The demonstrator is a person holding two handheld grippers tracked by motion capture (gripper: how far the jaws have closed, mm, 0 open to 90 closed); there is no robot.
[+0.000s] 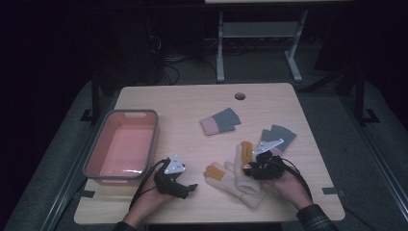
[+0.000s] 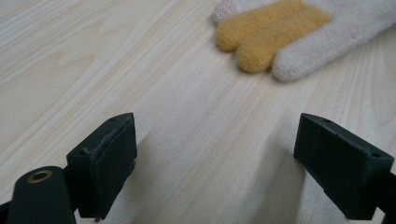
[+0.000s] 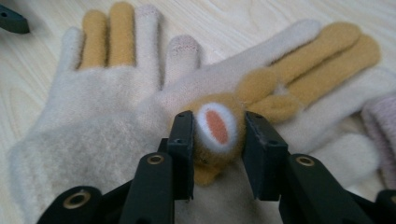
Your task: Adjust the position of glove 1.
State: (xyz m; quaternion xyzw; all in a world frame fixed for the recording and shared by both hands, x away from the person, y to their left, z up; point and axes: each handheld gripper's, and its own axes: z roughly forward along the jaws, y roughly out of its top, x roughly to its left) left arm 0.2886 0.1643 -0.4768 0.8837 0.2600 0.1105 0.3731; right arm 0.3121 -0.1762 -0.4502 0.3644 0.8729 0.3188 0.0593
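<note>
Two cream gloves with orange fingers lie overlapped on the wooden table, one pointing left, the other pointing away. In the right gripper view the far glove carries an orange plush knob with a white and red oval. My right gripper is shut on that knob, its pads pressing both sides. My left gripper rests low over bare wood with its jaws wide open, short of the glove's fingertips.
A pink bin with a grey rim stands at the left. One grey and pink glove lies mid-table, another just beyond my right gripper, its pink cuff at that view's edge. A cable hole sits near the far edge.
</note>
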